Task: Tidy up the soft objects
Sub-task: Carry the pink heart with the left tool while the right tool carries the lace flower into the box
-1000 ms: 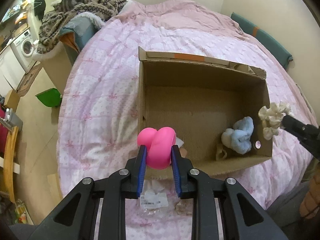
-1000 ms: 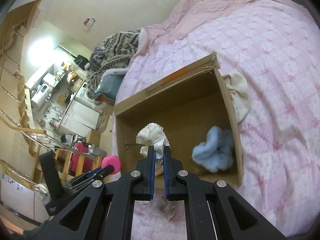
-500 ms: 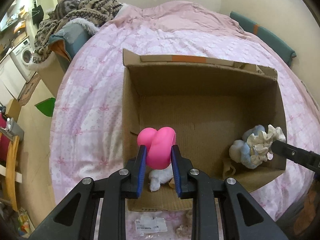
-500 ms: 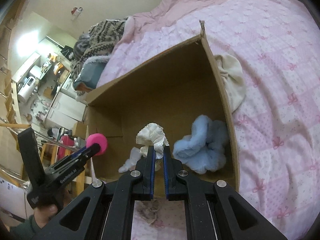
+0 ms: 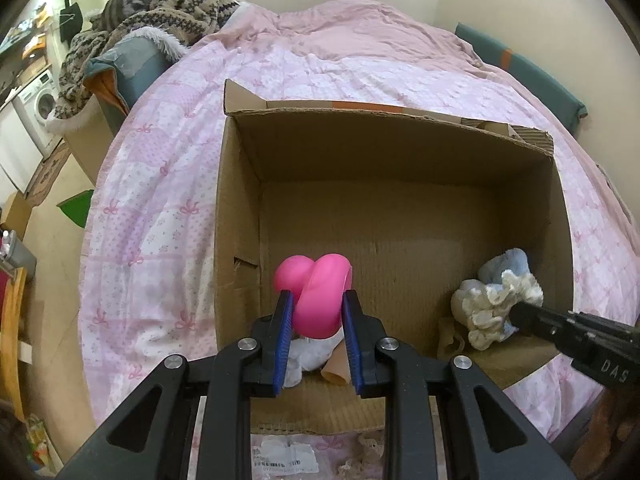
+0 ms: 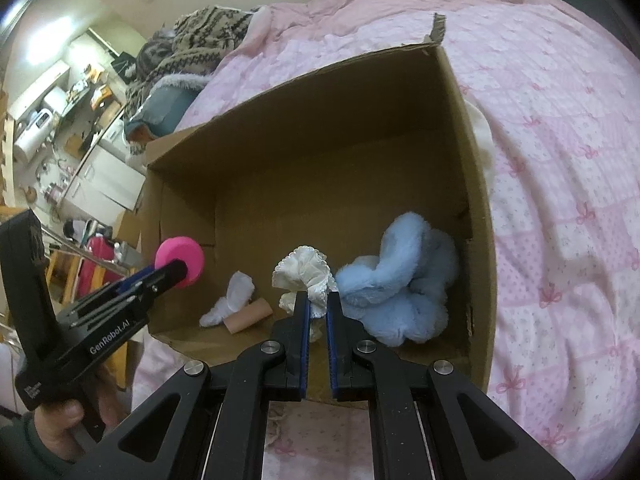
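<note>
An open cardboard box (image 5: 400, 148) (image 6: 320, 128) sits on the pink bed. My left gripper (image 5: 318, 300) is shut on a pink soft ring (image 5: 320, 296) and holds it over the box's near left corner; the ring also shows in the right wrist view (image 6: 180, 258). My right gripper (image 6: 318, 300) is shut on a cream lace scrunchie (image 6: 306, 272) (image 5: 496, 308) held inside the box at its right side. A fluffy light blue scrunchie (image 6: 400, 288) (image 5: 506, 266) lies on the box floor beside it. A white cloth piece (image 6: 232, 292) and a beige tube (image 6: 248, 314) lie near the box's front wall.
The pink patterned quilt (image 5: 160, 208) surrounds the box. A cream cloth (image 6: 482, 140) lies outside the box's right wall. A knitted blanket pile (image 5: 160, 4) is at the far left of the bed. A plastic packet (image 5: 284, 456) lies in front of the box.
Both grippers have moved forward towards the box. The pink ring and the cream scrunchie, which were outside the box's edges, are now over or inside it.
</note>
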`<state>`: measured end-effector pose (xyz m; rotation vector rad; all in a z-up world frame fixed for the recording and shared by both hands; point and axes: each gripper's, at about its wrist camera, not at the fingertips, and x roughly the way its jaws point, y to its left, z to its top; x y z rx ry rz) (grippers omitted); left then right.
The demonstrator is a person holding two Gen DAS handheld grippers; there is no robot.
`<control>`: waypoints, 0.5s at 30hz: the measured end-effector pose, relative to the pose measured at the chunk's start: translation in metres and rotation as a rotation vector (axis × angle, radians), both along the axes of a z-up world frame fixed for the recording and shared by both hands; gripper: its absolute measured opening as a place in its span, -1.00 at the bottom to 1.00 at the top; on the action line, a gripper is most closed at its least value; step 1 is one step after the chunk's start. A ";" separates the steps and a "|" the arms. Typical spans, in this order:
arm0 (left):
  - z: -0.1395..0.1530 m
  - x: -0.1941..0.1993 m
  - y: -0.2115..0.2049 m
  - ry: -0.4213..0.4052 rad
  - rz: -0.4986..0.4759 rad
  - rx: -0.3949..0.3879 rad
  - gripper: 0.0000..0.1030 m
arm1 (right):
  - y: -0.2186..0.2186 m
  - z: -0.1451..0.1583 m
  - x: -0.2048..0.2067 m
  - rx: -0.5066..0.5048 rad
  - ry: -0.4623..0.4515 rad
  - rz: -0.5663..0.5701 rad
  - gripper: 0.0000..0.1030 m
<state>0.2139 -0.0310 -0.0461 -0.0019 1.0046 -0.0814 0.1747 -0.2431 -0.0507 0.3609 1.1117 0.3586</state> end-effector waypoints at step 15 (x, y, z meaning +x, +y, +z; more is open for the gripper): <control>-0.005 0.000 -0.001 0.015 -0.008 -0.003 -0.57 | 0.017 -0.006 0.000 -0.085 0.006 0.047 -0.82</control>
